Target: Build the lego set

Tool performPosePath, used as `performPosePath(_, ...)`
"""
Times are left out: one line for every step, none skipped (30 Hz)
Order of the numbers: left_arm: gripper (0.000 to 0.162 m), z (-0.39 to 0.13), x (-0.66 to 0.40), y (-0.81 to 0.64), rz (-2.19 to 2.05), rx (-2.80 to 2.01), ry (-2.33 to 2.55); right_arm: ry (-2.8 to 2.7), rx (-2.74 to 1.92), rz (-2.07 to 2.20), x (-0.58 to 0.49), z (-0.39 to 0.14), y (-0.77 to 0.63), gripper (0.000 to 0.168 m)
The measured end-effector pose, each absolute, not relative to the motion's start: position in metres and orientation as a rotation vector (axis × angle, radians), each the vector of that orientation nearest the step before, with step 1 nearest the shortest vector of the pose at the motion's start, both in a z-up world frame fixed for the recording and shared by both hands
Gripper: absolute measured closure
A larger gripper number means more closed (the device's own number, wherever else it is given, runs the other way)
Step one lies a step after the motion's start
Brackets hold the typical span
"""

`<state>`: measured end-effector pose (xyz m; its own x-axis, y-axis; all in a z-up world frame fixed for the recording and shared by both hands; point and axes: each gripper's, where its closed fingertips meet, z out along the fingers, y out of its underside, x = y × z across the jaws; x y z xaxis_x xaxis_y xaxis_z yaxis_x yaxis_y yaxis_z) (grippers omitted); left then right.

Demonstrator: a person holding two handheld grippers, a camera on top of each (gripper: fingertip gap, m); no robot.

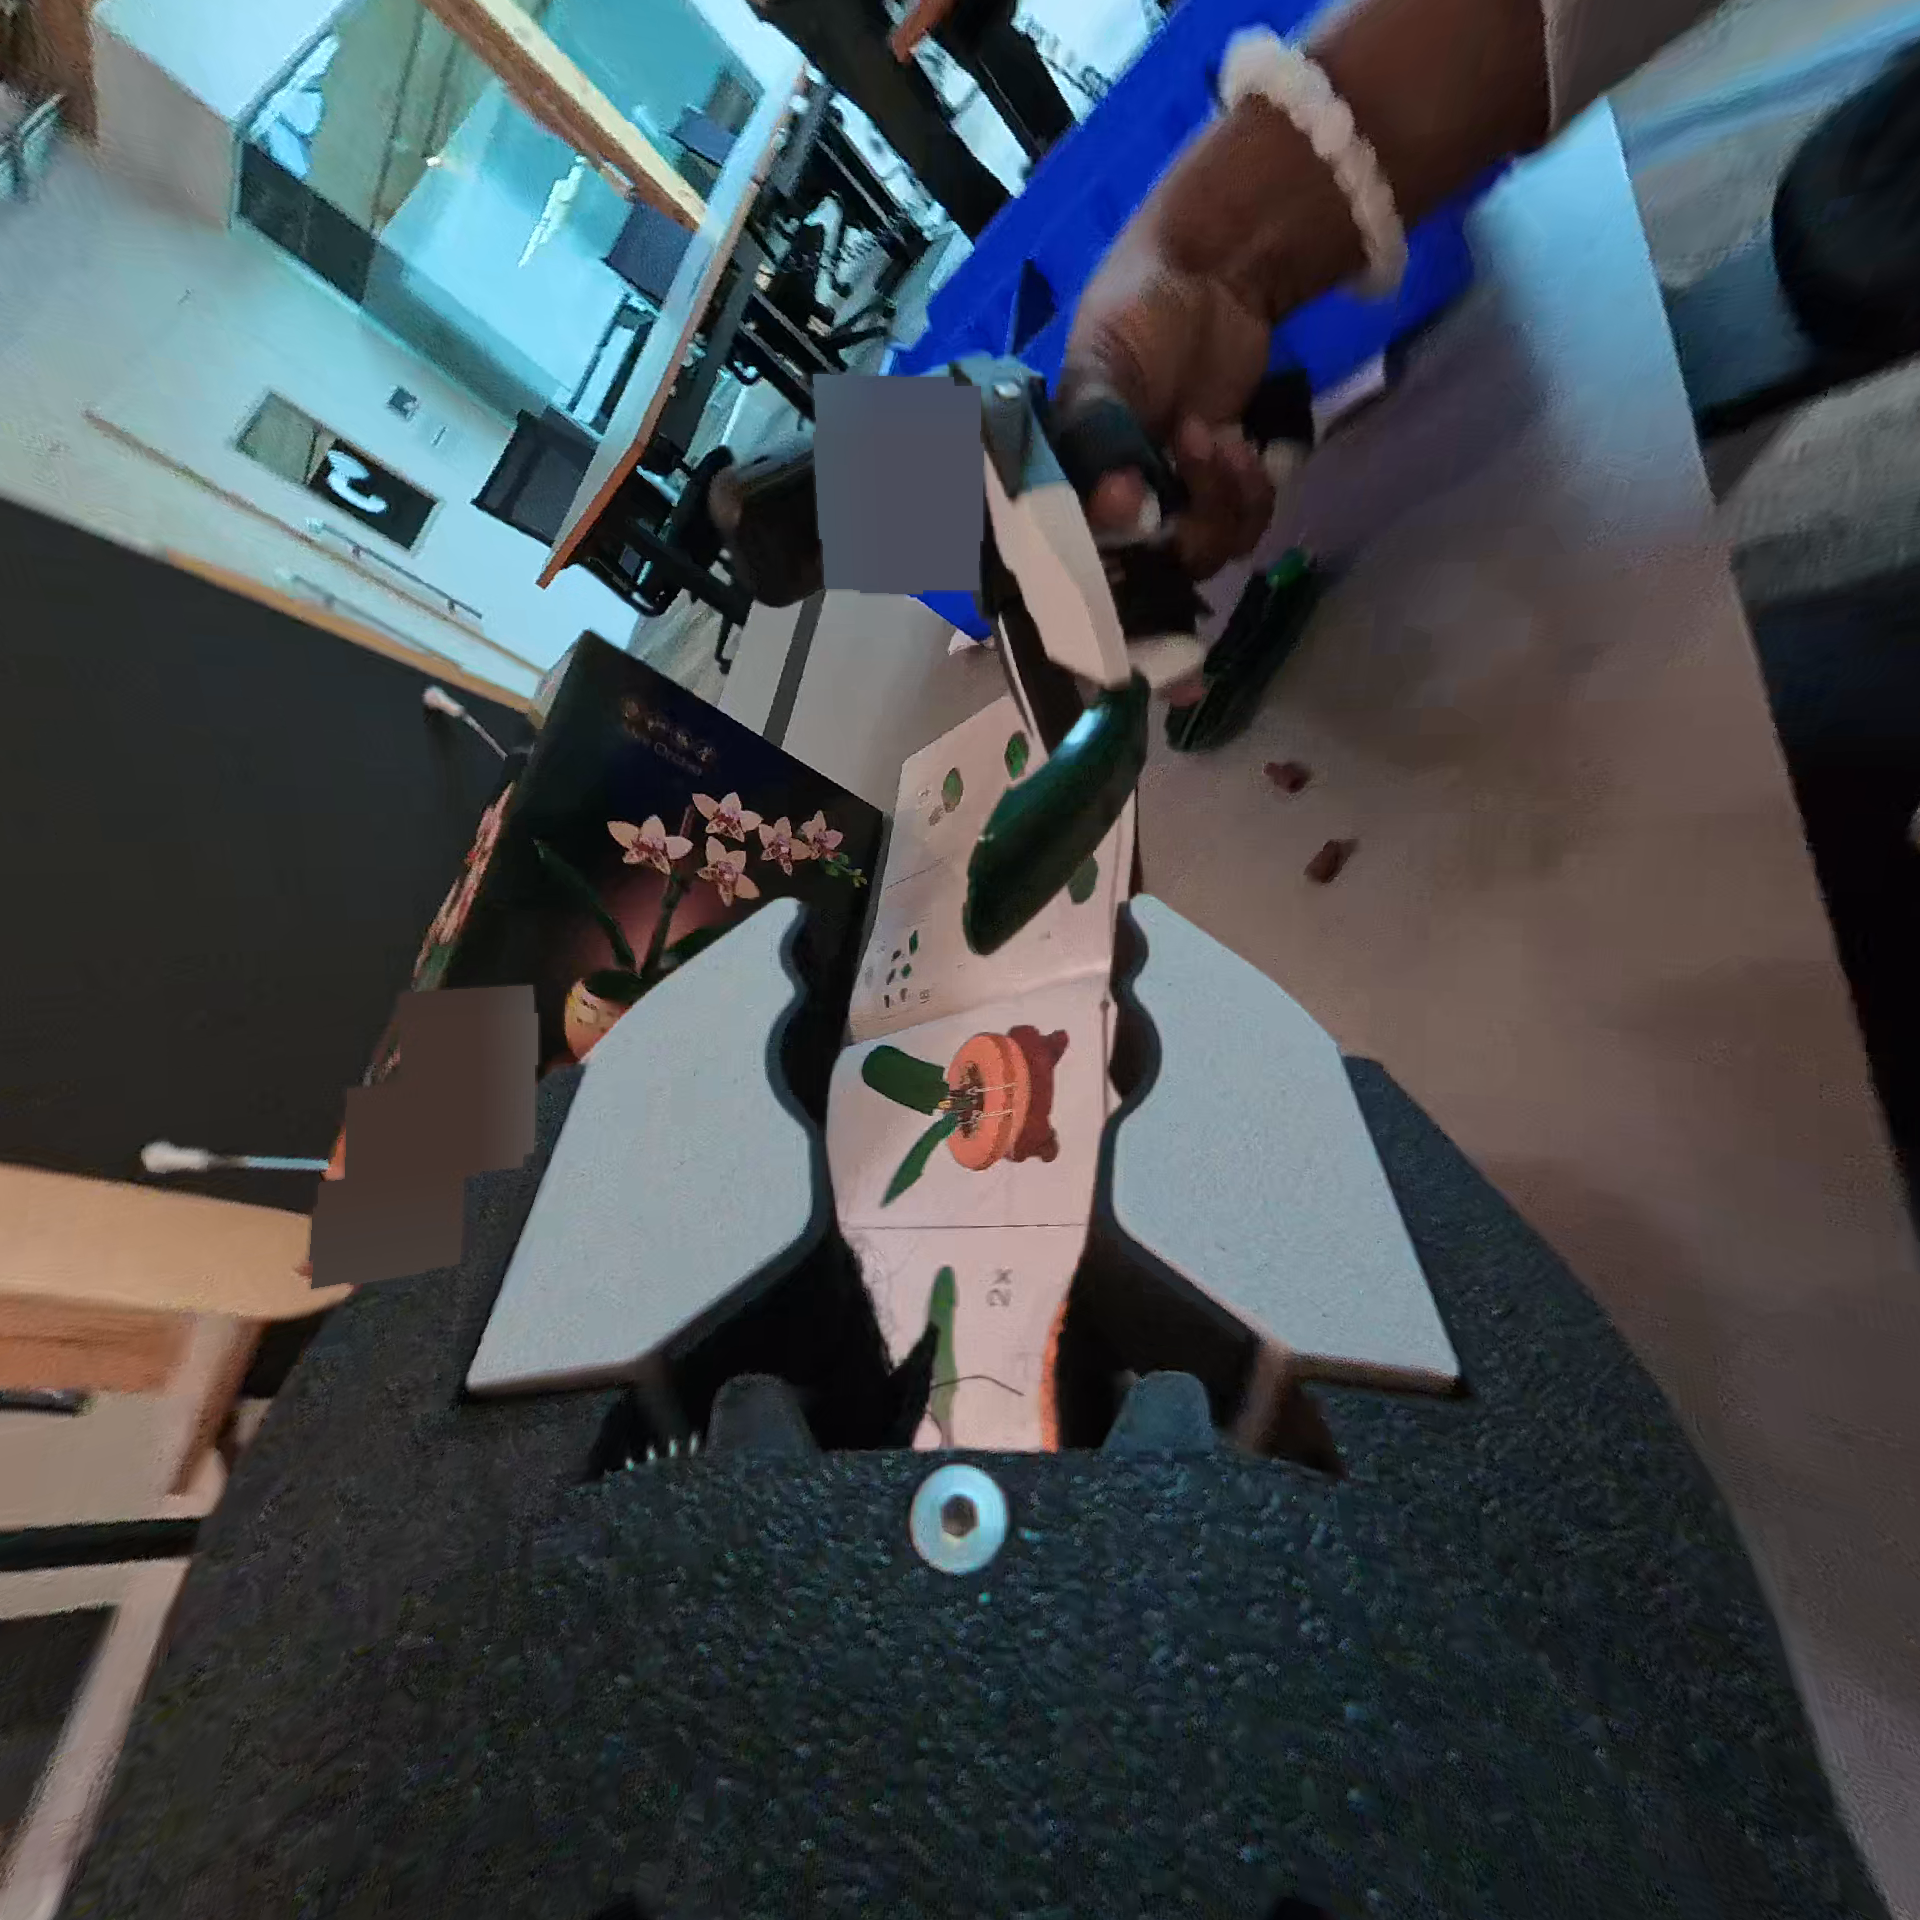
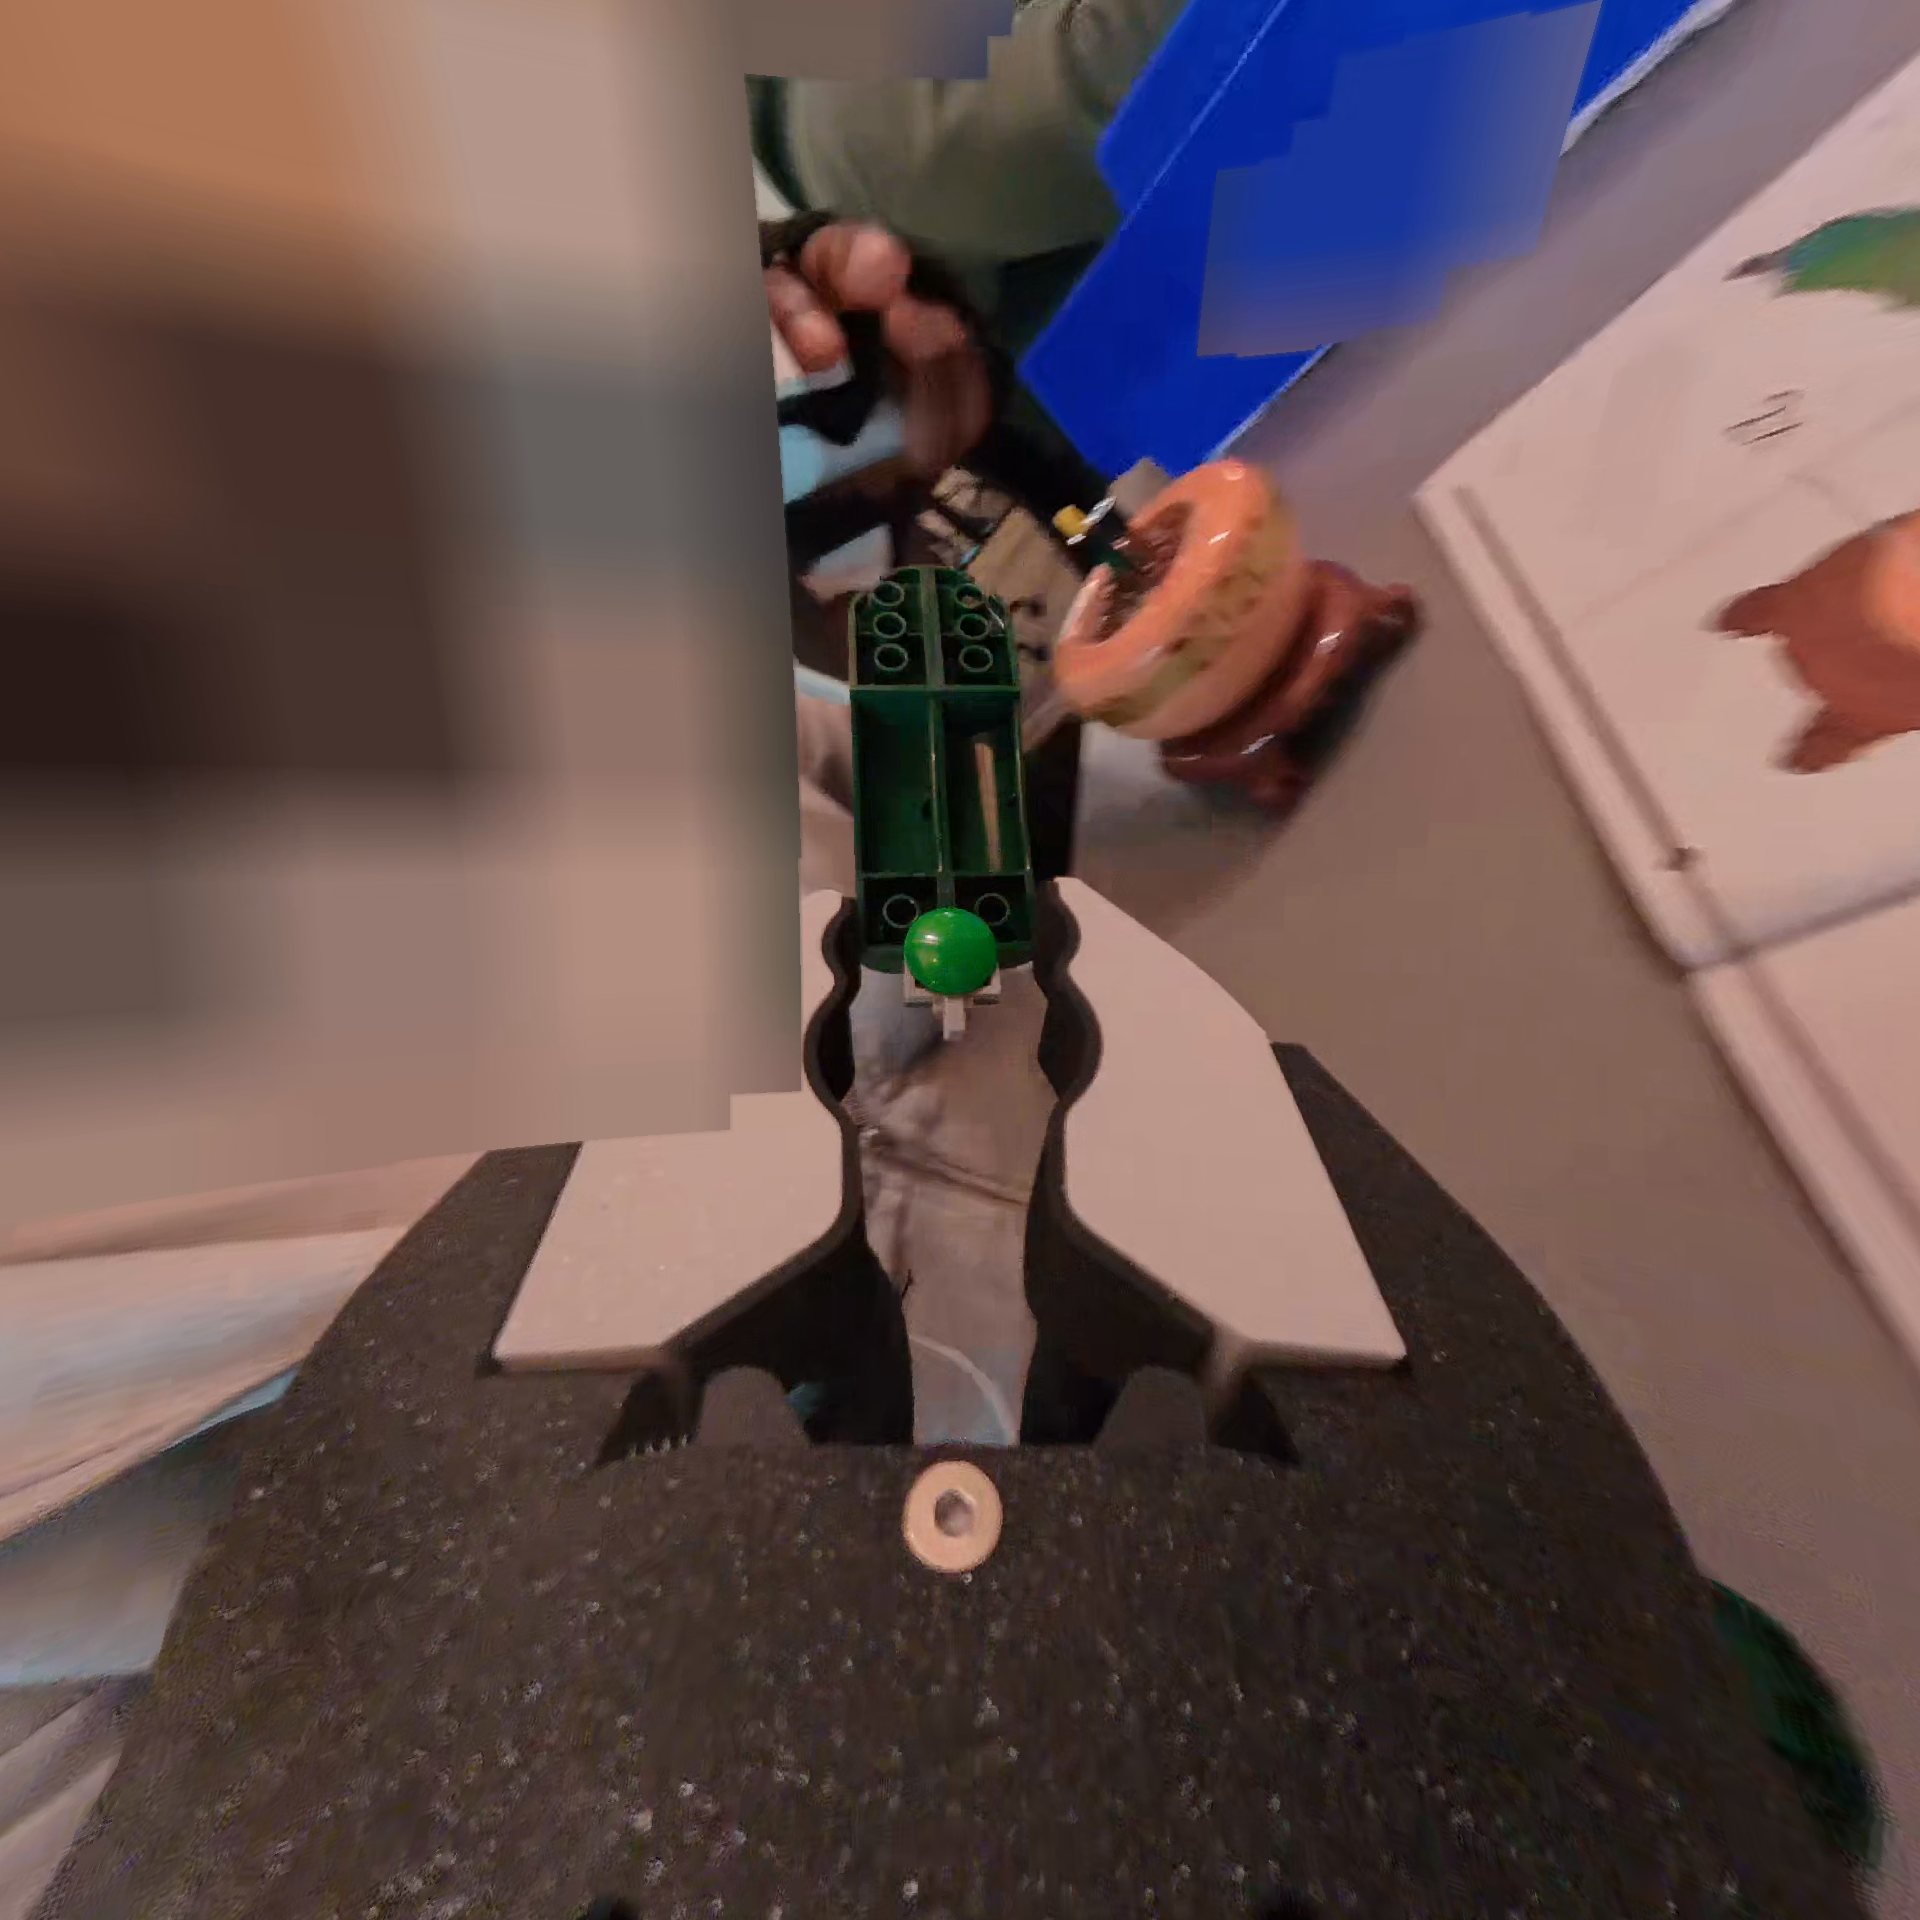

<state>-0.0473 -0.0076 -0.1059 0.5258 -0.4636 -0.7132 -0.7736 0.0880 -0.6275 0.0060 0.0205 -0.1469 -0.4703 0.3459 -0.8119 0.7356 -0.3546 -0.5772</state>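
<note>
My right gripper [image 2: 948,920] is shut on the end of a long dark green leaf piece [image 2: 940,748], underside up, with a bright green ball joint [image 2: 948,951] at the held end. The leaf hangs in the air. In the left wrist view the same leaf [image 1: 1049,821] points down from the right gripper [image 1: 1127,681] over the open instruction booklet [image 1: 977,1143]. My left gripper [image 1: 961,935] is open and empty above the booklet. The orange pot on its brown base [image 2: 1195,613] lies beyond and right of the held leaf.
Another dark green leaf piece [image 1: 1242,655] and two small brown pieces [image 1: 1330,860] lie on the grey table [image 1: 1507,831]. The orchid set box [image 1: 675,831] stands left of the booklet. A blue bin [image 1: 1091,208] sits at the table's far end.
</note>
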Motion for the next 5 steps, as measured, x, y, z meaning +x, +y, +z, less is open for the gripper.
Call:
performPosePath(0.108,-0.108,-0.044,-0.005,0.329,-1.551,1.154,1.568,1.391,-1.871,0.009,-0.144,0.015,0.137)
performPosePath(0.108,-0.111,-0.04,-0.002,0.311,-1.552,1.209,1.586,1.38,-1.844,0.011,-0.143,0.009,0.137)
performPosePath(0.108,-0.116,-0.033,-0.002,0.258,-1.557,1.262,1.613,1.369,-1.817,0.012,-0.142,0.005,0.137)
performPosePath(0.109,-0.12,-0.025,-0.004,0.174,-1.563,1.304,1.636,1.352,-1.8,0.014,-0.14,0.0,0.137)
performPosePath(0.111,-0.125,-0.017,-0.007,0.08,-1.574,1.334,1.652,1.331,-1.797,0.014,-0.136,-0.004,0.137)
